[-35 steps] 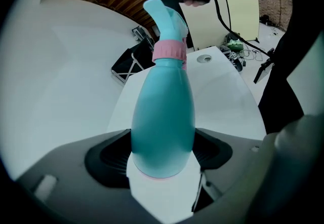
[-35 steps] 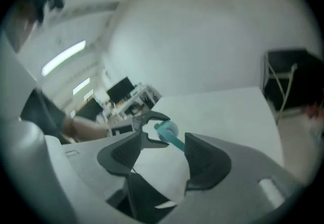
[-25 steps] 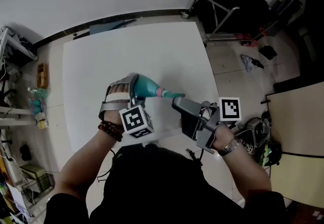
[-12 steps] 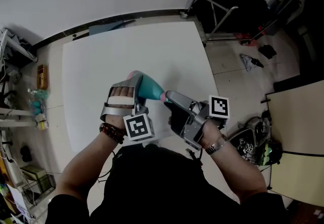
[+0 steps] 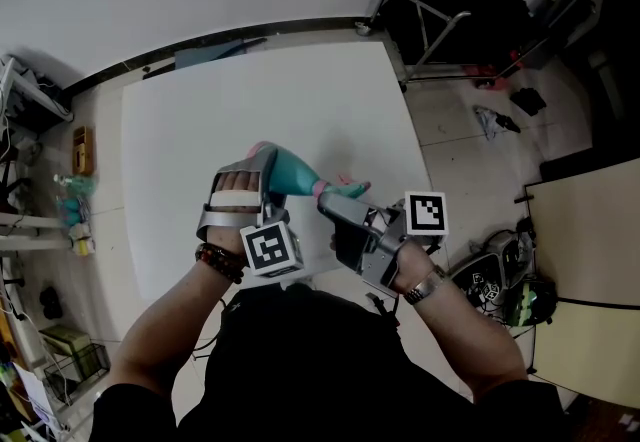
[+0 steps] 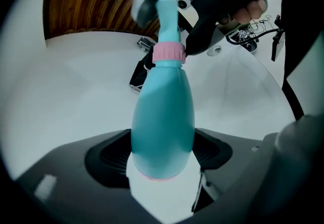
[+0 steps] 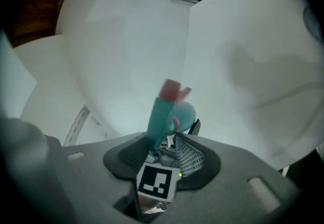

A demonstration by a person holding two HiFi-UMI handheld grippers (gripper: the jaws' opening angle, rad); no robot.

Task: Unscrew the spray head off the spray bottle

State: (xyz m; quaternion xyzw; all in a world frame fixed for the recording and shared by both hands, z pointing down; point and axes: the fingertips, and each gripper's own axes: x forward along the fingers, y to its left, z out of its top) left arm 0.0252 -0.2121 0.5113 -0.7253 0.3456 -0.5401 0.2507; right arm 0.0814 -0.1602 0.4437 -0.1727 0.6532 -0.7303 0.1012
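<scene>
Two grippers meet over one white table, and between them is one teal spray bottle, lifted off the tabletop and lying roughly level. The left gripper has its jaws spread wide and pinched on the fat lower body of the bottle, one pad on each flank and the base closest to that gripper's camera. From there the bottle runs straight out along the jaws, narrowing to one pink collar at the neck.

Past the collar is the one spray head, teal with a pinkish-red nozzle tip, and it lies between the jaws of the right gripper. Those jaws have just been closing and now stand about half-way, with the pads against the stem of the head on either side. In the head view the right gripper comes in from the person's right and faces the left one, so the collar lies just between the two sets of jaws.

There are two marker cubes, one on each gripper: the left one just behind the bottle's base, the right one behind the right jaws. Each gripper is held by one hand, with one beaded bracelet on the left wrist and one watch on the right
</scene>
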